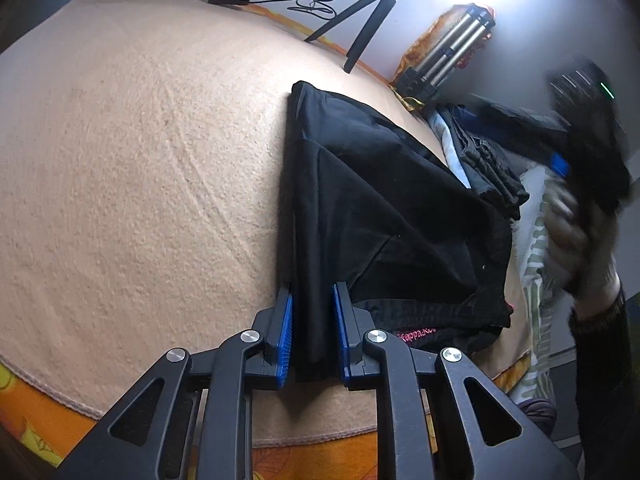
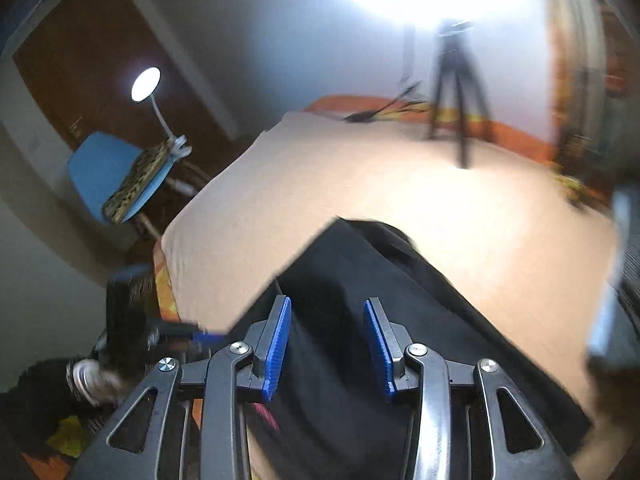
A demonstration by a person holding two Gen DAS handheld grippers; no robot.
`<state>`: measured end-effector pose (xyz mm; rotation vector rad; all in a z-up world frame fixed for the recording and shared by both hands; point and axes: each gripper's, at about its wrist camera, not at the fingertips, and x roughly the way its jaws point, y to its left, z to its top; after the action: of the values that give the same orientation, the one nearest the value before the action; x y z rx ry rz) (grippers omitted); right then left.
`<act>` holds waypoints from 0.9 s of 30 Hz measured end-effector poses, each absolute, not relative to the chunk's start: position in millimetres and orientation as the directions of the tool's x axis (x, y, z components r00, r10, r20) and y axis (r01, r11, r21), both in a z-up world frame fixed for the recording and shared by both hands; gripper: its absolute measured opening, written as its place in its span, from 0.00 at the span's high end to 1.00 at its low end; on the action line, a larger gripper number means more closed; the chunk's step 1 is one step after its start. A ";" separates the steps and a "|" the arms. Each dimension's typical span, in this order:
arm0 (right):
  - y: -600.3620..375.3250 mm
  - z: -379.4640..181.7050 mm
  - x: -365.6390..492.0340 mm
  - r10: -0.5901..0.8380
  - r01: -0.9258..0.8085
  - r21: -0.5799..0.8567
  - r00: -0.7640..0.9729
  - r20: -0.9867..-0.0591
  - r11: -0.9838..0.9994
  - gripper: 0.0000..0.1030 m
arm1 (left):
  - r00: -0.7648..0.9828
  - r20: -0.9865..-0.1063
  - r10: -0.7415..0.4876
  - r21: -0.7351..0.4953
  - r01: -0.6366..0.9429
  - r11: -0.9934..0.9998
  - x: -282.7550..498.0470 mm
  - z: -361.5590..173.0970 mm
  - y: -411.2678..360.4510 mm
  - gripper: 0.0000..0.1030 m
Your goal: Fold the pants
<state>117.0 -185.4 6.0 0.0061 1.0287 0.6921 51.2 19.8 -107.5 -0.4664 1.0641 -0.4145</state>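
Black pants lie partly folded on a beige blanket that covers the bed. My left gripper is shut on a narrow fold of the black fabric at the near edge, with the cloth filling the gap between its blue pads. My right gripper shows as a blur at the right, held in a gloved hand above the pants' far side. In the right wrist view the right gripper hangs open over the pants, nothing pressed between its pads. The left gripper is at the lower left there.
A pile of other clothes lies right of the pants. A small black tripod, a folded tripod and a cable are at the bed's far edge. A blue chair and a lamp stand beside the bed.
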 end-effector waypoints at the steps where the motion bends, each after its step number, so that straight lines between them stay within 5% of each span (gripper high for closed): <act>1: -174.1 -0.9 130.5 0.522 -0.530 0.310 0.314 -0.793 0.789 0.60 | 0.426 -0.727 -0.539 -0.553 0.102 0.827 51.0 -107.2 19.7 0.85; 16: -104.2 -94.0 223.2 0.479 -0.511 0.344 0.156 -0.864 0.788 0.60 | 0.425 -0.734 -0.529 -0.521 0.147 0.841 50.8 -105.6 14.2 0.85; 18: -101.6 -93.9 219.5 0.481 -0.532 0.336 0.159 -0.862 0.777 0.69 | 0.426 -0.735 -0.527 -0.519 0.147 0.842 51.2 -105.1 13.5 0.86; 20: -93.2 -92.2 212.8 0.436 -0.561 0.260 0.204 -0.877 0.786 0.91 | 0.433 -0.733 -0.524 -0.515 0.151 0.844 49.5 -103.1 12.1 0.91; 27: -85.9 -95.3 209.5 0.365 -0.543 0.160 0.293 -0.884 0.824 0.98 | 0.458 -0.720 -0.521 -0.508 0.163 0.846 29.1 -101.5 10.8 0.94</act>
<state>209.5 -85.9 -95.3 -0.1836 1.1208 0.6093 29.1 10.8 -101.5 -0.3967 1.0133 -0.4353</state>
